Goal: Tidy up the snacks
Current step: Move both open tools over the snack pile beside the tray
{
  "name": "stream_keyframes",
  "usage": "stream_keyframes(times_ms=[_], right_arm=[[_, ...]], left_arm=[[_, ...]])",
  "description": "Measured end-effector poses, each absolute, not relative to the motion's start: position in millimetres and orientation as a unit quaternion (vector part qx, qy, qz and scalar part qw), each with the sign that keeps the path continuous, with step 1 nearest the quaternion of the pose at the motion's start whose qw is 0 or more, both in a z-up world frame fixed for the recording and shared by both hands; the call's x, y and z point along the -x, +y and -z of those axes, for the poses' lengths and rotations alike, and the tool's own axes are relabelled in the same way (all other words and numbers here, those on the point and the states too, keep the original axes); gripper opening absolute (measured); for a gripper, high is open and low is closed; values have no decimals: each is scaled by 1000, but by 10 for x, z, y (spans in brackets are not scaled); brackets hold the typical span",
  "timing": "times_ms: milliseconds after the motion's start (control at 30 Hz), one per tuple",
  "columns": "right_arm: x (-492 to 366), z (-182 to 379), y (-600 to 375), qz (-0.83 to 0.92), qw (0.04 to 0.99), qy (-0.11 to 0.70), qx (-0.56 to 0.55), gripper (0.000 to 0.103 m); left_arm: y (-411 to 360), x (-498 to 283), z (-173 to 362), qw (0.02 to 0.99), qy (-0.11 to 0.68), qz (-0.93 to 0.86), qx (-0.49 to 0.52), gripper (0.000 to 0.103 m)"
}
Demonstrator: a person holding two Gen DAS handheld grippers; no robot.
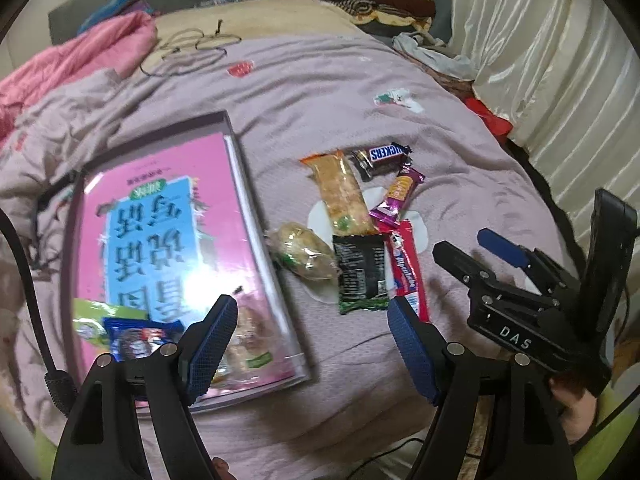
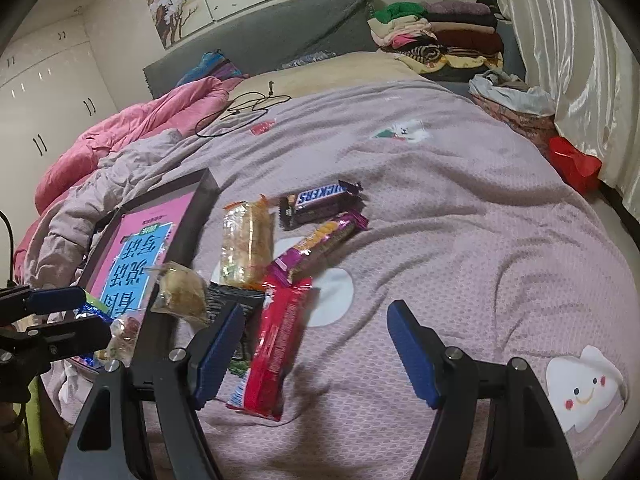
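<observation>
A pile of snacks lies on the mauve bedspread: a Snickers bar [image 1: 384, 155] [image 2: 320, 196], a clear cracker pack [image 1: 344, 196] [image 2: 246, 244], a purple biscuit bar [image 1: 400, 192] [image 2: 320, 242], a red stick pack [image 1: 408, 272] [image 2: 276, 340], a black packet [image 1: 360, 276] and a round wrapped pastry [image 1: 308, 256] [image 2: 180, 292]. Left of them is a shallow dark-rimmed box [image 1: 234, 140] [image 2: 204, 196] lined in pink and blue, holding a blue-green packet [image 1: 132, 332]. My left gripper [image 1: 312, 348] [image 2: 68, 316] is open over the box's near corner. My right gripper [image 2: 316, 352] [image 1: 476, 250] is open above the red stick pack, pads clear of it.
A pink quilt [image 2: 132, 136] is bunched at the far left and a black cable [image 2: 240, 112] trails near the pillow. Folded clothes [image 2: 436, 36] are stacked at the headboard. A red bag [image 2: 574, 162] lies by the curtain on the right.
</observation>
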State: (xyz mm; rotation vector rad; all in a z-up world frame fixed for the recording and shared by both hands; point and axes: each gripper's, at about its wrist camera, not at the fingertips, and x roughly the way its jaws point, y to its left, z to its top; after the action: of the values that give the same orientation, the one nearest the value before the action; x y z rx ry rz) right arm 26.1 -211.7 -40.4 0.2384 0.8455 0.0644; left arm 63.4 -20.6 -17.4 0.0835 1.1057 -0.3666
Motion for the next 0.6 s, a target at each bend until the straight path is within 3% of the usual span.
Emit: stream_keyframes(times_ms=[133,300,600], right_arm=[[-276,446,-2166,-28,903,413,-118,74],[-288,486,-2231,-28,901,415,-125,74],[-294,535,-2275,-37,896,421,-134,73]], left_arm=[[-254,-735,265,821,543,176,-14,78],[-348,-839,348,808,562,178,7,63],[-492,-1007,504,793,588,158,10,51]])
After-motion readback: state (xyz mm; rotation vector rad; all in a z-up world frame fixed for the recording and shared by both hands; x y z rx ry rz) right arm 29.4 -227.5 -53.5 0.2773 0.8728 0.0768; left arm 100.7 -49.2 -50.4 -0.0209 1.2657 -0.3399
